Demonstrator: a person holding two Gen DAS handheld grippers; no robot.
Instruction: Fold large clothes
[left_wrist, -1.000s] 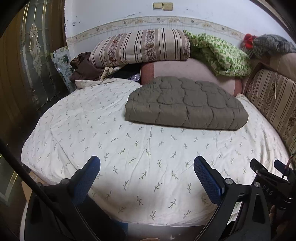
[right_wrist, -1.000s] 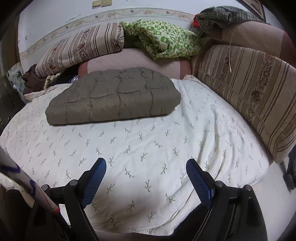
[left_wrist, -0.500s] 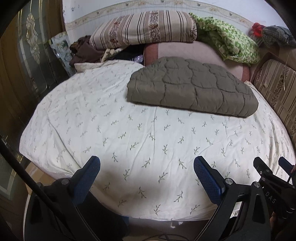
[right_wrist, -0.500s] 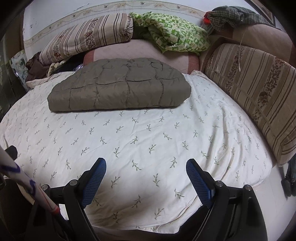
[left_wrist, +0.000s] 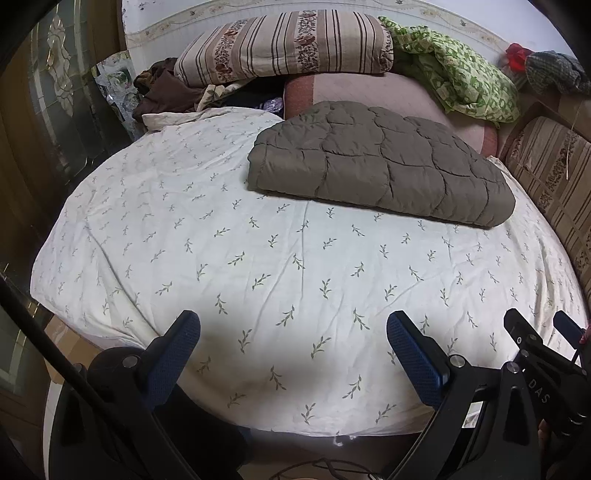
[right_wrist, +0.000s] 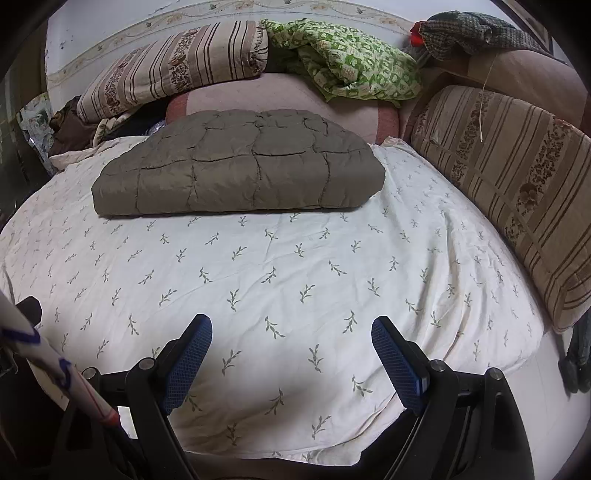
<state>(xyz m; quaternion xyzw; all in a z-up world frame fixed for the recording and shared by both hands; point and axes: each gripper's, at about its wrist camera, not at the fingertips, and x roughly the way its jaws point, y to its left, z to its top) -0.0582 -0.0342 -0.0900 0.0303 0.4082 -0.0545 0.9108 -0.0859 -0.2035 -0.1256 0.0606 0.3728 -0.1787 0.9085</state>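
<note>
striped pillow (left_wrist: 284, 44) + green cloth (left_wrist: 458, 70) top of frame | folded quilted jacket (left_wrist: 376, 166) upper centre, well apart from l gripper (left_wrist: 291, 354) & r gripper (right_wrist: 291, 358) | both wide, empty, over sheet (left_wrist: 221, 258)

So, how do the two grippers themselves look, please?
Both are alike: the left gripper and the right gripper have black frames with silver bolts, and fingers faced with blue textured pads. The right gripper's frame, seen in the left view, carries the white letters "DAS".
</note>
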